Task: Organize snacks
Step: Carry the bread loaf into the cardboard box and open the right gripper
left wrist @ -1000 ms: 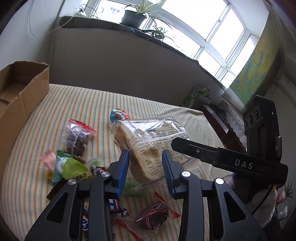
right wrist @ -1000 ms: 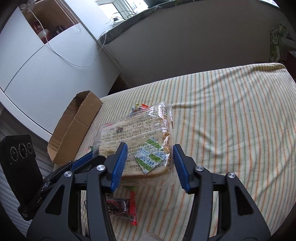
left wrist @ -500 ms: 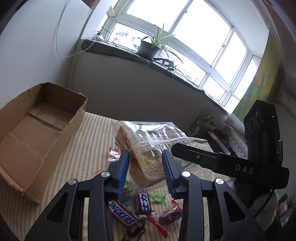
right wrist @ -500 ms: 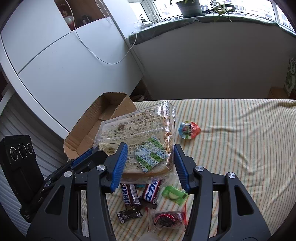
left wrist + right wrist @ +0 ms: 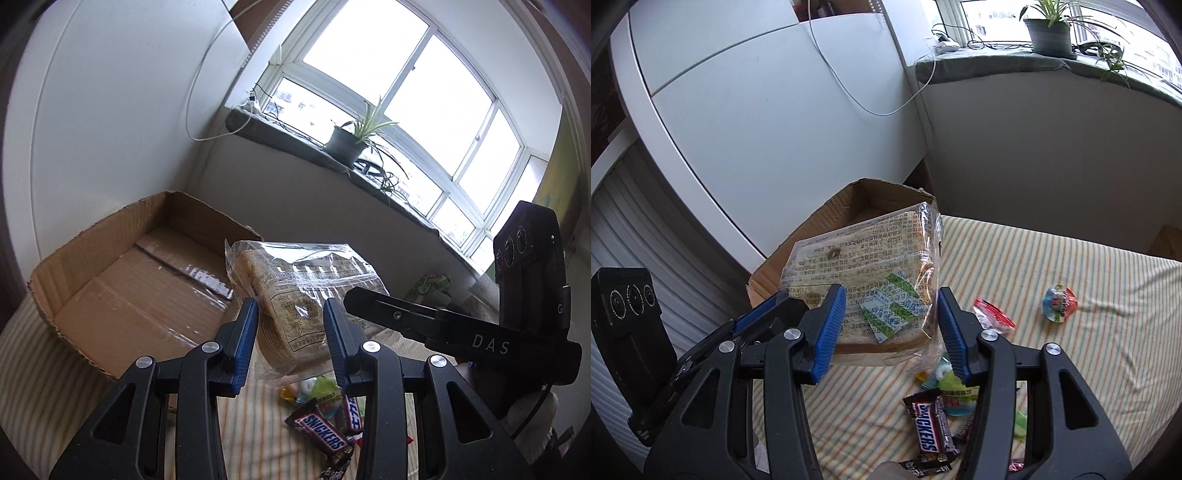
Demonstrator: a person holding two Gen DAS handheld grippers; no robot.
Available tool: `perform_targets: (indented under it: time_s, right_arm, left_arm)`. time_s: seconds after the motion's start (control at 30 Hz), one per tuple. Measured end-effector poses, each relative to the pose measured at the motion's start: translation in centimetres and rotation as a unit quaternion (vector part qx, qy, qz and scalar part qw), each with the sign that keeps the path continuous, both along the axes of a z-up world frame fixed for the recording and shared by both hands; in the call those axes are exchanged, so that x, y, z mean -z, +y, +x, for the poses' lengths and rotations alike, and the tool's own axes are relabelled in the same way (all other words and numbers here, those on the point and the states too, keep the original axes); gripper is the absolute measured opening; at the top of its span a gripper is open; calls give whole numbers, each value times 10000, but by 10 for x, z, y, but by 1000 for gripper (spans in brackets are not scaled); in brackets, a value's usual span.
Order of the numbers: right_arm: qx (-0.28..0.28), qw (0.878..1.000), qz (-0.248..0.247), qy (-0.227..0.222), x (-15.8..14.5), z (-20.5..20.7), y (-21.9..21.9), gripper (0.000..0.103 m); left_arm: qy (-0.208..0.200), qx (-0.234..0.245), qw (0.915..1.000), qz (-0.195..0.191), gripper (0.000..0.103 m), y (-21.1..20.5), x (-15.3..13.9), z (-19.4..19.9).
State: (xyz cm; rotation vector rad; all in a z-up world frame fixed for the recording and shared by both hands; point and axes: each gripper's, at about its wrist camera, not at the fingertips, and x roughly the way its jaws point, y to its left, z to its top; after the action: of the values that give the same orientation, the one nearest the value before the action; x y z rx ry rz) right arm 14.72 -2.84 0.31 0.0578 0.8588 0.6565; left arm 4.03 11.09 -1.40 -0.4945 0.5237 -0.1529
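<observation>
A clear bag of sliced bread (image 5: 303, 291) hangs in the air, held from two sides. My left gripper (image 5: 290, 306) is shut on one end of it, and my right gripper (image 5: 891, 295) is shut on the bread bag (image 5: 864, 258) from the other side. The open cardboard box (image 5: 92, 236) lies just left of the bag in the left wrist view, and behind the bag in the right wrist view as the cardboard box (image 5: 849, 206). It looks bare inside. Under the bag, Snickers bars (image 5: 931, 424) and small sweets lie on the striped cover.
The striped bed cover (image 5: 1071, 350) carries a round jelly cup (image 5: 1058, 302) and a red-edged packet (image 5: 991, 317) to the right. A white cabinet (image 5: 775, 110) stands behind the box. A potted plant (image 5: 347, 144) sits on the window ledge.
Both grippers have lifted the bread bag off the cover and carried it toward the cardboard box, which now fills more of both views. The loose snacks have dropped low in the pictures.
</observation>
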Motion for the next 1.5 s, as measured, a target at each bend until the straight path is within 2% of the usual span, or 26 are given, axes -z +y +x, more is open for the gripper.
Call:
perform_targets:
  time_s: [0.53, 0.83, 0.93, 1.0, 1.17, 1.27, 1.5]
  right_arm:
    - [-477, 9982, -357, 16, 20, 16, 91, 53]
    - [-693, 9964, -478, 131, 39, 29, 121, 53]
    - [-647, 9955, -674, 147, 46, 30, 128, 53]
    - [-572, 9952, -789, 57, 48, 31, 130, 53]
    - [-491, 9963, -701, 40, 45, 33, 121, 53]
    - [-418, 9971, -634, 25, 40, 34, 111, 53]
    - [-231, 9985, -503, -32, 22, 24, 76, 53]
  left_arm:
    - [293, -707, 9969, -185, 35, 64, 25, 2]
    - [473, -835, 9951, -253, 32, 78, 37, 10]
    - [496, -825, 9953, -124, 32, 74, 36, 13]
    - [510, -814, 9953, -121, 32, 72, 36, 13]
    - [430, -840, 9955, 12, 32, 71, 31, 11]
    - [477, -815, 9955, -65, 32, 73, 34, 13]
    - [406, -661, 9969, 139, 32, 61, 29, 6]
